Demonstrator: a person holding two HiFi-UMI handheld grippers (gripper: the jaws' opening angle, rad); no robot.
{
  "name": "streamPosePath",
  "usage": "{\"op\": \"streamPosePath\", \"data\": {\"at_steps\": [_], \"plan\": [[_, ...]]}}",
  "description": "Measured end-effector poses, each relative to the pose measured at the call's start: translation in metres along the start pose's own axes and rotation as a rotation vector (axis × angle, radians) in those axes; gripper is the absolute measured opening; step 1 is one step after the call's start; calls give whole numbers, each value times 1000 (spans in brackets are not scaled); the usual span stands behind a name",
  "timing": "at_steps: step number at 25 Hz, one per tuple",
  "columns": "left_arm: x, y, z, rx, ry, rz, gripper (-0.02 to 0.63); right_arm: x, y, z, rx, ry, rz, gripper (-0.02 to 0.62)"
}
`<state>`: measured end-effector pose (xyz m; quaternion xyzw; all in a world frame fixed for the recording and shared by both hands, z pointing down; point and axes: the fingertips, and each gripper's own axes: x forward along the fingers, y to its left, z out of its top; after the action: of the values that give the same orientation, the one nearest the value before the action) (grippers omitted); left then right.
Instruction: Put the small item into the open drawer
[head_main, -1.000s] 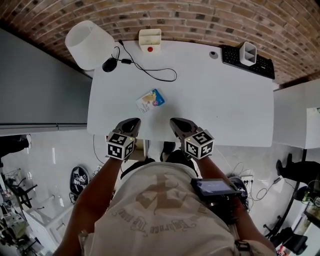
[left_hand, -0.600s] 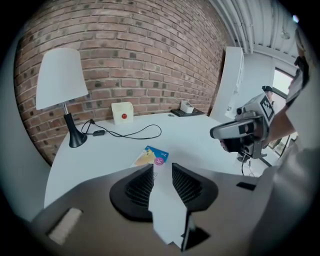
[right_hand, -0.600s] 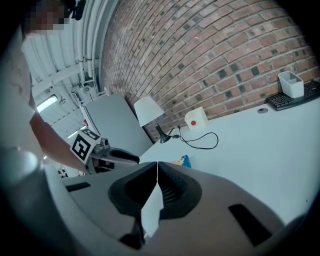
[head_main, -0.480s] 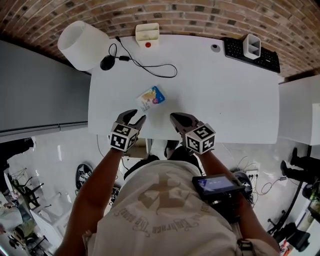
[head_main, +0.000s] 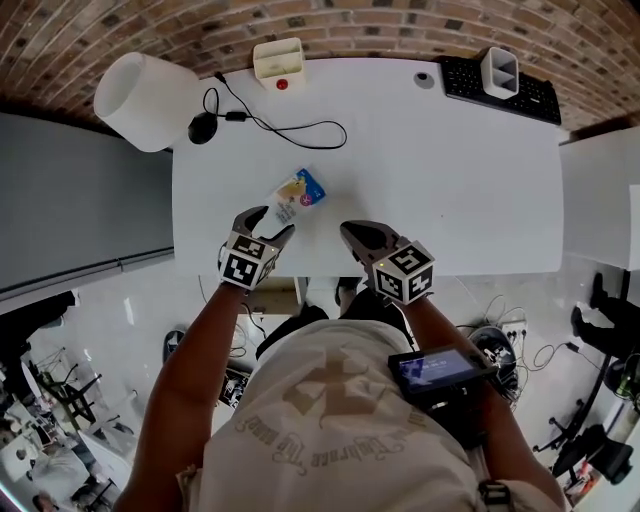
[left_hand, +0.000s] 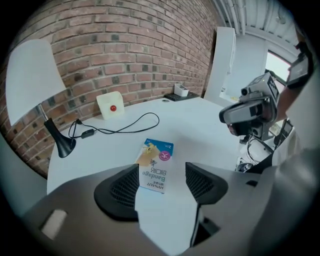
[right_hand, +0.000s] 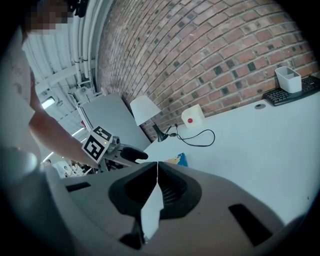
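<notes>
A: Left gripper (head_main: 271, 222) status?
B: Jaws have just been opening and are now standing wide, gripping nothing. The flat blue-and-tan cardboard bandage box (head_main: 298, 192) is lying on the white desk (head_main: 450, 180) just ahead of the tips, lined up w/ the gap. Pads aren't touching it.
A: Right gripper (head_main: 350, 232)?
B: Hovering at the desk's near edge, jaws together, empty.
A: Tips for the pick?
B: I'd be keeping the jaws wide and coming down so the pads are straddling the box's narrow sides, tips near-brushing the desk since it's thin. Then squeezing gently, as cardboard prob. crushes. No view is showing the open drawer, so find it b4 lifting.
</notes>
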<state>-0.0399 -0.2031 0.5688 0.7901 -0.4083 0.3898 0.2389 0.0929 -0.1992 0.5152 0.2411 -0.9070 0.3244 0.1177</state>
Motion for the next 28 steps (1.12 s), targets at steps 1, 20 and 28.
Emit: {"op": "streamPosePath", "data": {"at_steps": [1,20,28], "plan": [[3,1,-1,9,9,-3,296,0,-1,-1,3,0,-2,6],[52,18,5,112,147,-60,364,-16,-23,-13,42,-8,-43,6],[76,12,12,232,230,-95,391,-25,-35,-17,69,-10,-70,6]]}}
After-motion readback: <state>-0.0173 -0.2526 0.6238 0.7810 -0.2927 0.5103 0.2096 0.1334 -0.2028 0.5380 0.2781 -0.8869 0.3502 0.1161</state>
